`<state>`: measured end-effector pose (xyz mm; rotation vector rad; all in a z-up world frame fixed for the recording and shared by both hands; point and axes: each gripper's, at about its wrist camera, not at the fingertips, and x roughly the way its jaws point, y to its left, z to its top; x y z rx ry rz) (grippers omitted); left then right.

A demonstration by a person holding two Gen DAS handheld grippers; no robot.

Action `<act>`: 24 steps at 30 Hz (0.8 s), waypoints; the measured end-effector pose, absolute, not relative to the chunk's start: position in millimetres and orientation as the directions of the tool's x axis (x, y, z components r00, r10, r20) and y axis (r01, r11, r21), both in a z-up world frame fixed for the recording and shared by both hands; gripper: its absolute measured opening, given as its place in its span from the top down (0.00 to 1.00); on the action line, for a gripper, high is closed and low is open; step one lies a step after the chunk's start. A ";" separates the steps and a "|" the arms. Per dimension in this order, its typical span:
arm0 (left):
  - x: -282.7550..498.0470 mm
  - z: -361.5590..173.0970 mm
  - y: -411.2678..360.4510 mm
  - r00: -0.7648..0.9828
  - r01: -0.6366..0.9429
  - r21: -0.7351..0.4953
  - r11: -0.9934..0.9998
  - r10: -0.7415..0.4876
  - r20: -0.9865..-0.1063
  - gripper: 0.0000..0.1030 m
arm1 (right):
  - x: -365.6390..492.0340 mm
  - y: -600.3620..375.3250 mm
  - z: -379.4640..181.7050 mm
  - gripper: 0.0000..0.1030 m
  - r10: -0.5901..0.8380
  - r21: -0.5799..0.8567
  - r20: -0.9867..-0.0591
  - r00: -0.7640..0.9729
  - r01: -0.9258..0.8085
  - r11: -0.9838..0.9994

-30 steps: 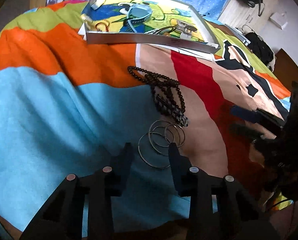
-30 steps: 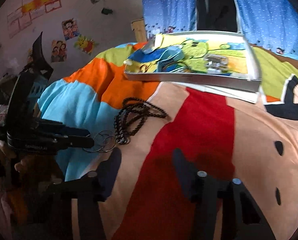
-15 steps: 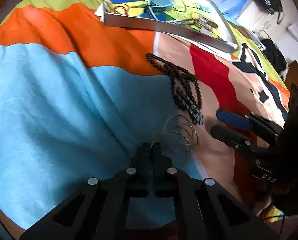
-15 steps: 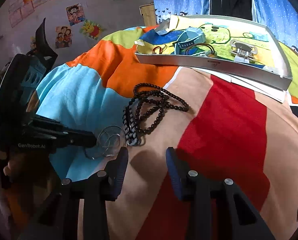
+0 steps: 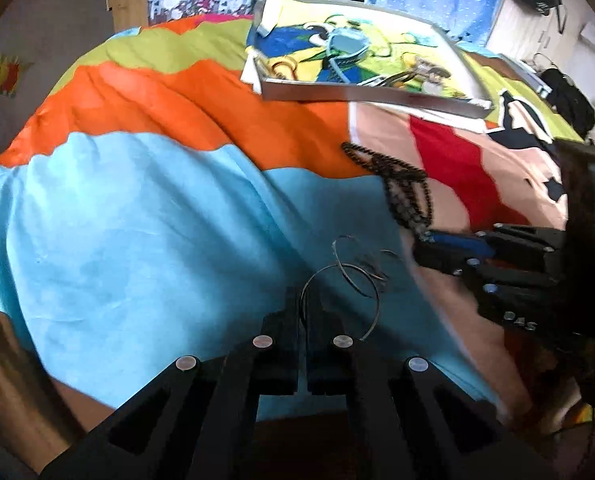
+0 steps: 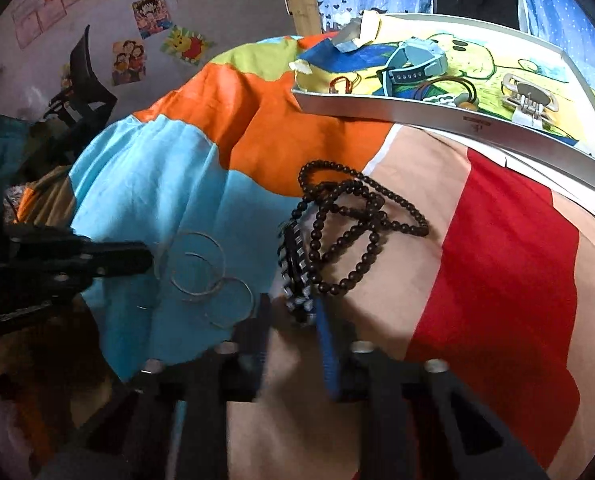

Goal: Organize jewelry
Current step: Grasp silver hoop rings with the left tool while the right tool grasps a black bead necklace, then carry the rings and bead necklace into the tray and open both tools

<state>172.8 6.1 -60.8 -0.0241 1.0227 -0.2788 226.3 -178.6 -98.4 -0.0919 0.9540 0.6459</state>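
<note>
A bed with a bright patchwork cover [image 5: 145,208] carries the jewelry — the left tongs [image 5: 302,300] are pinched tight on one thin wire bangle [image 5: 339,296], its linked mates trailing on the blue patch. The right tongs [image 6: 293,320] gape wide around the dark chain bracelet [image 6: 295,276] beside the bead necklace [image 6: 353,220]. Lift the bangles slowly — they may snag — toward the tray [image 6: 437,114].
</note>
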 end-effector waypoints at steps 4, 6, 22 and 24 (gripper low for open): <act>163.3 -47.5 7.2 0.516 0.233 -0.156 0.960 -0.258 -0.817 0.99 | 212.4 -184.4 -95.4 0.86 0.484 0.202 -0.770 0.416 -0.560 0.803; 162.5 -43.0 6.3 0.526 0.230 -0.157 0.960 -0.258 -0.811 0.99 | 204.8 -191.1 -93.1 0.86 0.498 0.223 -0.760 0.417 -0.552 0.803; 174.6 7.3 -42.7 0.533 0.407 -0.101 0.908 -0.326 -0.781 0.99 | 181.0 -228.4 -60.9 0.86 0.513 0.241 -0.690 0.510 -0.507 0.828; 182.6 14.3 -49.0 0.532 0.433 -0.085 0.897 -0.330 -0.779 0.99 | 185.5 -234.5 -50.3 0.86 0.510 0.226 -0.676 0.532 -0.509 0.831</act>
